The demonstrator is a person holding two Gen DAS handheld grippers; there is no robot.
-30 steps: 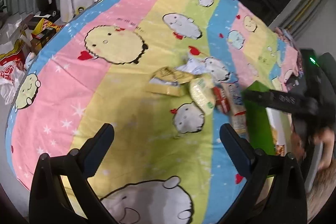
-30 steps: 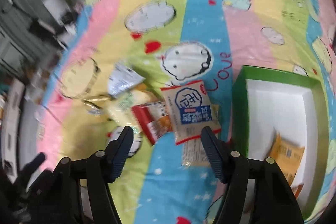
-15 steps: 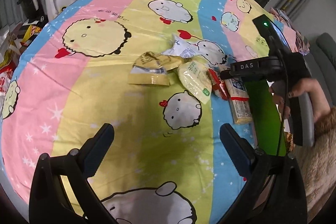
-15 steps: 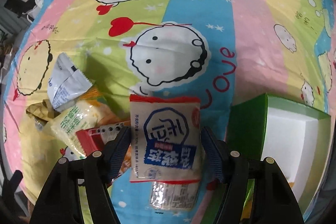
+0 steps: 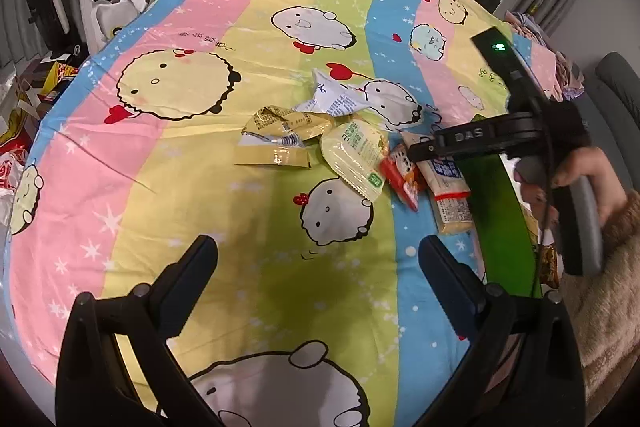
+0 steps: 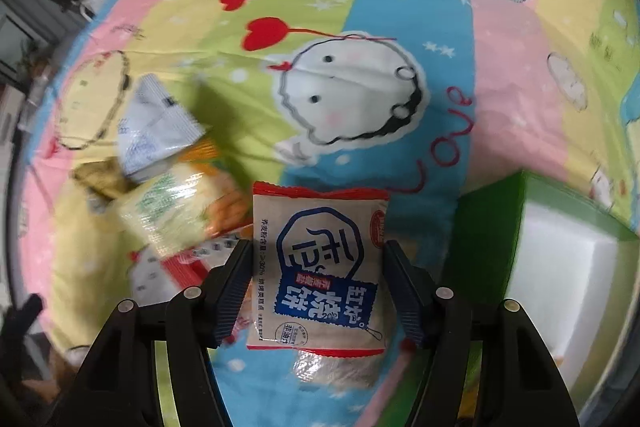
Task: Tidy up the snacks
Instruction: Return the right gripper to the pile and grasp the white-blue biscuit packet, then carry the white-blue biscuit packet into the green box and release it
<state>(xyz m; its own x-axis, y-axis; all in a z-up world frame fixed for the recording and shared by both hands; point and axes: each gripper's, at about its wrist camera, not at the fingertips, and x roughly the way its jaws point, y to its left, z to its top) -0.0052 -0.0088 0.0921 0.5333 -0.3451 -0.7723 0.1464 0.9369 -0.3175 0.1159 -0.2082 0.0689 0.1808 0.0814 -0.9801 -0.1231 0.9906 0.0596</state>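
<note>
The white snack packet point(image 6: 318, 267), flat, red-edged and printed with a blue emblem, lies on the striped bedsheet point(image 6: 400, 7) just beside the green box point(image 6: 488, 247), atop another wrapper. The right gripper point(image 6: 318, 283) straddles it, jaws just closing around it but pads seemingly not yet pressing, likely for boxing. The left gripper point(image 5: 316, 267) hangs open, empty.

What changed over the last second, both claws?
The right claw came down over the beige-and-blue snack packet, which now sits between its pads; the jaws have just been closing, and the left pad touches the packet's edge, though a firm grip isn't clear. The left claw hangs open over the bedsheet, holding nothing. The other packets, like the pale green one, and the green box stayed put.
</note>
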